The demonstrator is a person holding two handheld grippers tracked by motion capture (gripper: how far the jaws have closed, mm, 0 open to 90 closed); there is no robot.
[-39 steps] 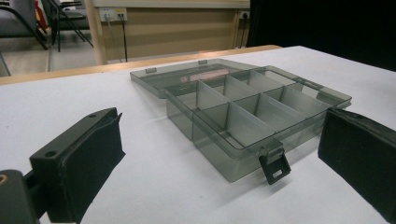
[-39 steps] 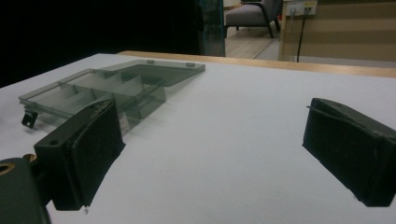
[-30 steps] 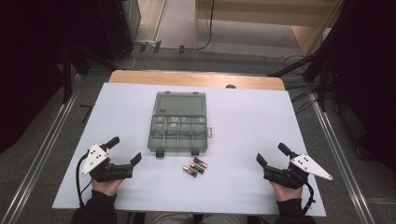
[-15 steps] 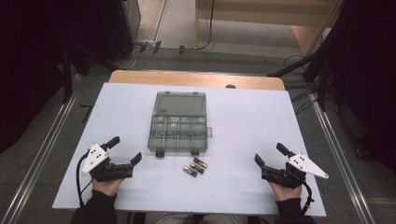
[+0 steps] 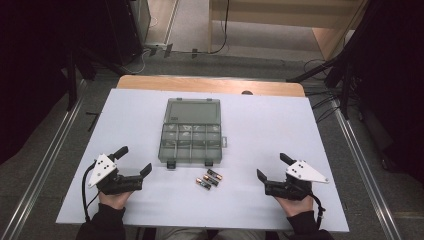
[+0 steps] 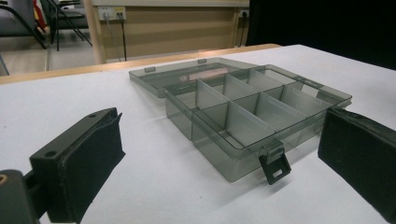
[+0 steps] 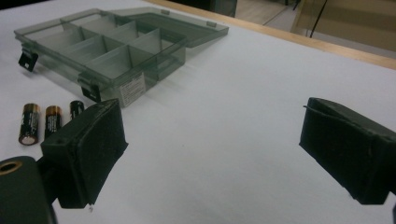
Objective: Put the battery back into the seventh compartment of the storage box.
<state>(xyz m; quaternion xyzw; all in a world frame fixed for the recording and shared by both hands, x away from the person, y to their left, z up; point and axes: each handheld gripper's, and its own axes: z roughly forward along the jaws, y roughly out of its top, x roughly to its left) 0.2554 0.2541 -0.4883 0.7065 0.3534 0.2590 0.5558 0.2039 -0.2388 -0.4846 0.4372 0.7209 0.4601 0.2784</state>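
A smoky clear plastic compartment box lies open at the table's middle, its lid folded flat behind it; the compartments look empty. Three batteries lie just in front of the box, side by side, also seen as batteries at the left of the right gripper view. My left gripper rests near the front left of the table, open, with nothing between its jaws. My right gripper rests at the front right, open and empty, angled toward the box.
The white table top has a wooden strip along its far edge. Metal rails run along both sides of the table. Cables lie on the floor at the far right.
My right gripper has shifted slightly left, toward the table's middle. The left gripper, box and batteries have stayed put.
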